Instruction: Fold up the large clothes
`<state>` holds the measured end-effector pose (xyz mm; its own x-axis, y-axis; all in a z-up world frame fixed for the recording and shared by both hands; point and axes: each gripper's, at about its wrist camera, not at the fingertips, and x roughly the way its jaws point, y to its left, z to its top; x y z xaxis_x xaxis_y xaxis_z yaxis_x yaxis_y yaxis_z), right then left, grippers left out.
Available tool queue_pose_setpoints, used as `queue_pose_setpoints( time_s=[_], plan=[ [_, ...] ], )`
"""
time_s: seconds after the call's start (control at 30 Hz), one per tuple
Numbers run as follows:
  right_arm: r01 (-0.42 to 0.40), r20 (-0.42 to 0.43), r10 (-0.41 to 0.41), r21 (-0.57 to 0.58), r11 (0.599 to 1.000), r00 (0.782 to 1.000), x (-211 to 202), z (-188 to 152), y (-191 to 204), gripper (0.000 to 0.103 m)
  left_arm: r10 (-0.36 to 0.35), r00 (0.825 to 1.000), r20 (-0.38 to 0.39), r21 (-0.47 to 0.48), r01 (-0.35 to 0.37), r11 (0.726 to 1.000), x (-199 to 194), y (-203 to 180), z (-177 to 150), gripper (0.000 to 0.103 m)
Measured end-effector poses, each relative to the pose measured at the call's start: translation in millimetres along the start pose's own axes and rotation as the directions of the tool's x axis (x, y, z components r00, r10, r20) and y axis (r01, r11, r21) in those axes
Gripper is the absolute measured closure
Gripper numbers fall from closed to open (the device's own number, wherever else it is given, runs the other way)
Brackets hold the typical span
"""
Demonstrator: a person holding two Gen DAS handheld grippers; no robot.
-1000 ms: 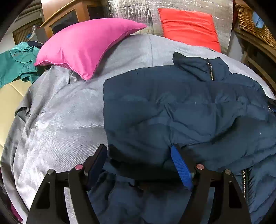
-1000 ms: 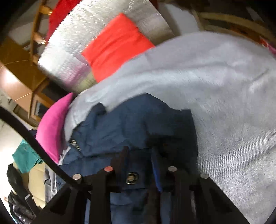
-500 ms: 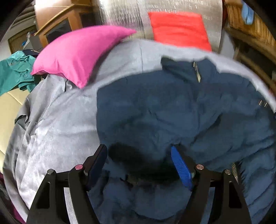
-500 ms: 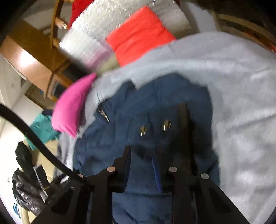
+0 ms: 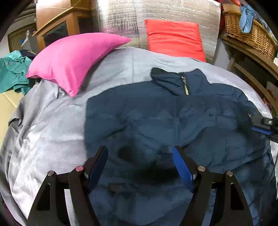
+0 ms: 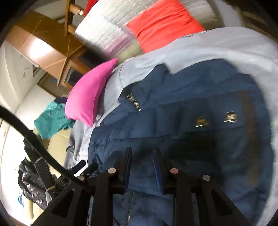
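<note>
A navy padded jacket (image 5: 173, 121) lies spread on a grey bed cover (image 5: 52, 125), front side up; its collar (image 5: 166, 81) and the top of the zip (image 5: 185, 86) point toward the head of the bed, where a red cushion (image 5: 173, 38) leans on a silvery quilted sheet (image 5: 130, 15); its long axis runs from that collar down to the hem near the cameras; a pink pillow (image 5: 69, 57) sits on the cover just beside the jacket's upper left shoulder, apart from it; a teal garment (image 5: 12, 71) lies off the bed at the left, and a wicker basket (image 5: 246, 33) stands on a shelf at the right. The left gripper (image 5: 140, 165) hangs over the lower part of the jacket with its jaws wide apart, dark fabric showing between the blue pads without being pinched; the right gripper (image 6: 142, 166) has its jaws narrow but parted, and no fabric is clearly caught between them, the blurred jacket lying below; two metal snaps (image 6: 215, 119) show on the jacket in the right wrist view.
</note>
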<state>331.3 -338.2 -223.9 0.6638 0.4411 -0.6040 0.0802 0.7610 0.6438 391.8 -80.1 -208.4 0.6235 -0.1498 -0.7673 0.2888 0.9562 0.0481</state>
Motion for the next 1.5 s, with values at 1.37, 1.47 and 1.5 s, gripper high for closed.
queue_pose_setpoints(
  time_s=[1.37, 1.47, 1.5],
  plan=[
    [0.021, 0.091, -0.045, 0.252, 0.967, 0.995, -190, -142, -102, 0.039, 0.085, 0.994, 0.062, 0.068, -0.09, 0.994, -119, 85, -140, 0.025],
    [-0.003, 0.076, -0.019, 0.281, 0.96, 0.997, -200, -165, -110, 0.039, 0.021, 0.999, 0.029, -0.04, -0.019, 0.999, -131, 108, -166, 0.025],
    [-0.004, 0.072, -0.016, 0.278, 0.96, 0.997, -199, -170, -108, 0.038, 0.002, 1.0, 0.02, -0.068, -0.001, 0.998, -133, 112, -172, 0.025]
  ],
)
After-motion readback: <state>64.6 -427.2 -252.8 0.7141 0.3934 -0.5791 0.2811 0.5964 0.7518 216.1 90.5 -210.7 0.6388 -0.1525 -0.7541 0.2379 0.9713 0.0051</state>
